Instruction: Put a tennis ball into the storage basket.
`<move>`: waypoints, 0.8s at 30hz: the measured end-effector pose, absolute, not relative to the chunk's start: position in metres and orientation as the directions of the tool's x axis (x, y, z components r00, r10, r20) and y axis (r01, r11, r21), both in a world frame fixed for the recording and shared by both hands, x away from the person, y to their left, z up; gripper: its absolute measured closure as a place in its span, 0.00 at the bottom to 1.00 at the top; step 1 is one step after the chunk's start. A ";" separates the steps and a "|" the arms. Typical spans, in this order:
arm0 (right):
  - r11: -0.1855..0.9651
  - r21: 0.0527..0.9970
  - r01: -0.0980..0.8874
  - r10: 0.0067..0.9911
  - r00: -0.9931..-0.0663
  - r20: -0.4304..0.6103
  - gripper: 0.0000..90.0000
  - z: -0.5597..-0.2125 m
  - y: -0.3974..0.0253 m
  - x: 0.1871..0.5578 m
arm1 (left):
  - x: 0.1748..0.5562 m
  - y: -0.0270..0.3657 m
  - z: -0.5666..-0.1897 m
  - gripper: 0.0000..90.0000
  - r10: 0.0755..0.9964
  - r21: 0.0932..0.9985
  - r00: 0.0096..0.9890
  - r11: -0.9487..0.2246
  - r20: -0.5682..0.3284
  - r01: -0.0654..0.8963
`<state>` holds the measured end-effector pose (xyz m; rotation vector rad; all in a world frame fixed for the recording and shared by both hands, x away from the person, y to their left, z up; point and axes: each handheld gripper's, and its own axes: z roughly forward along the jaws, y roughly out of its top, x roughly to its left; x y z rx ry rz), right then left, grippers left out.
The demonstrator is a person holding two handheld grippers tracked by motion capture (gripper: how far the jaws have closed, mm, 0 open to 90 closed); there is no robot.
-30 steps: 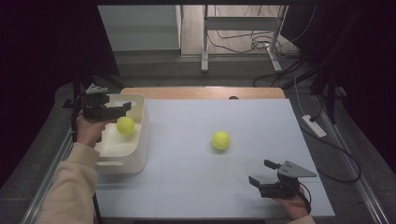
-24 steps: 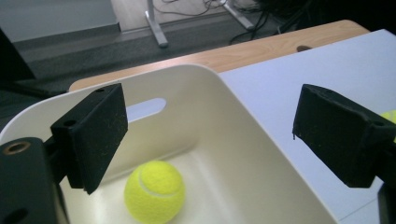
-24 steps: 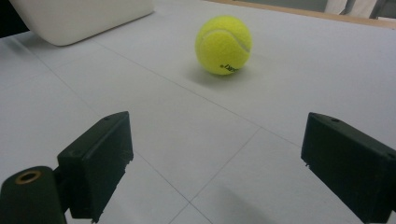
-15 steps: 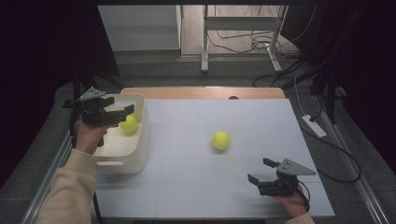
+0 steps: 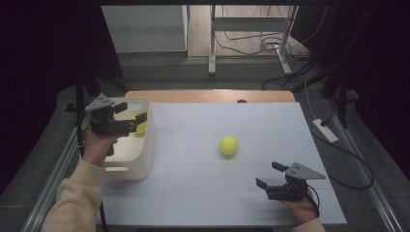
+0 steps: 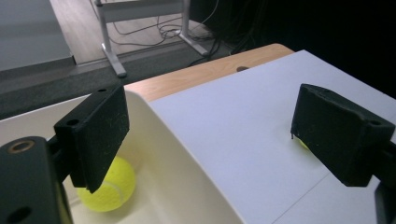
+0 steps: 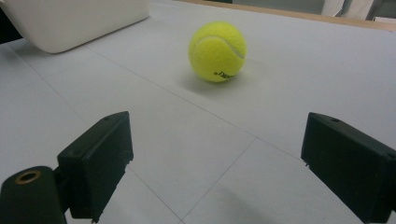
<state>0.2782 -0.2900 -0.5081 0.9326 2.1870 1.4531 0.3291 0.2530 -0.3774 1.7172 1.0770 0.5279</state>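
Tennis ball (image 6: 106, 185) lies in the white bin (image 5: 145, 145) beneath the left gripper (image 5: 131, 119), jaws spread; right gripper (image 5: 269, 176) spread wide too, facing another tennis ball (image 5: 228, 145)

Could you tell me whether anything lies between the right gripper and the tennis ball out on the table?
Nothing visible does. The right gripper has its jaws open, facing the tennis ball, and only bare white table lies between them. The white bin sits off to the side, clear of that path.

Fuzzy felt tennis ball (image 7: 217, 51); smooth glossy plastic bin (image 5: 145, 145); matt white tabletop (image 5: 203, 193).
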 end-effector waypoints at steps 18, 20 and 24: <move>0.271 0.907 0.323 0.689 -0.723 0.052 0.10 -0.509 -0.291 0.272 | 0.318 0.221 -0.371 0.14 0.805 0.920 0.581 -0.128 -0.122 0.371; 0.266 0.907 0.328 0.691 -0.721 0.058 0.10 -0.508 -0.292 0.271 | 0.318 0.218 -0.371 0.14 0.798 0.921 0.590 -0.130 -0.122 0.368; 0.261 0.908 0.328 0.692 -0.719 0.061 0.10 -0.509 -0.293 0.270 | 0.319 0.210 -0.372 0.14 0.786 0.920 0.606 -0.141 -0.119 0.365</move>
